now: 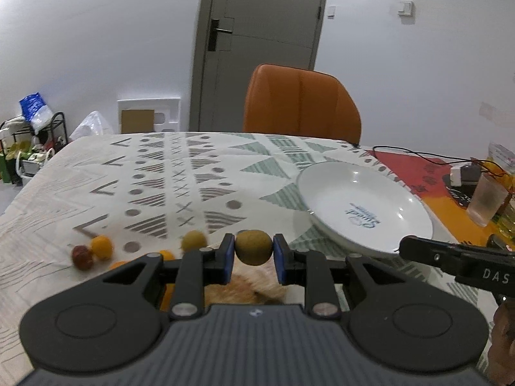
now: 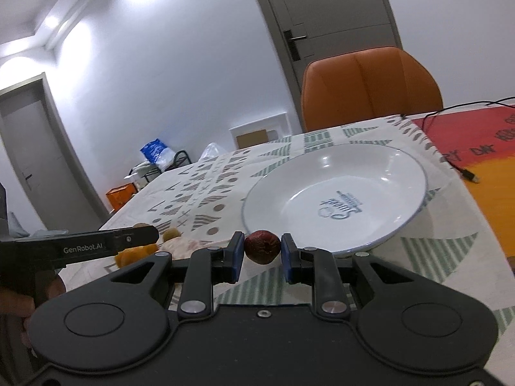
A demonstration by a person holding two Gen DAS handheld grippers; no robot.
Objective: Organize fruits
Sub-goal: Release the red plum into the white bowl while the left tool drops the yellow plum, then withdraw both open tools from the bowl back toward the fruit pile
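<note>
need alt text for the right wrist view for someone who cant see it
The right gripper holds a dark red fruit between its blue pads, just in front of an empty white plate on a patterned tablecloth. The left gripper reaches in from the left, an orange chair behind the table.

Olive-green fruit (image 1: pixel 253 247) between blue-padded black left tongs (image 1: pixel 253 254). Dark red-brown fruit (image 2: pixel 262 246) between blue-padded black right tongs (image 2: pixel 262 254). White plate (image 2: pixel 402 222), thin blue-grey rim line, blue print at centre. Surface (image 1: pixel 161 177) cloth cream with grey and green triangles, dots, crosses; red-orange part at right. Orange fruit (image 1: pixel 102 247), dark red fruit (image 1: pixel 82 256). Orange chair (image 1: pixel 299 106).
</note>
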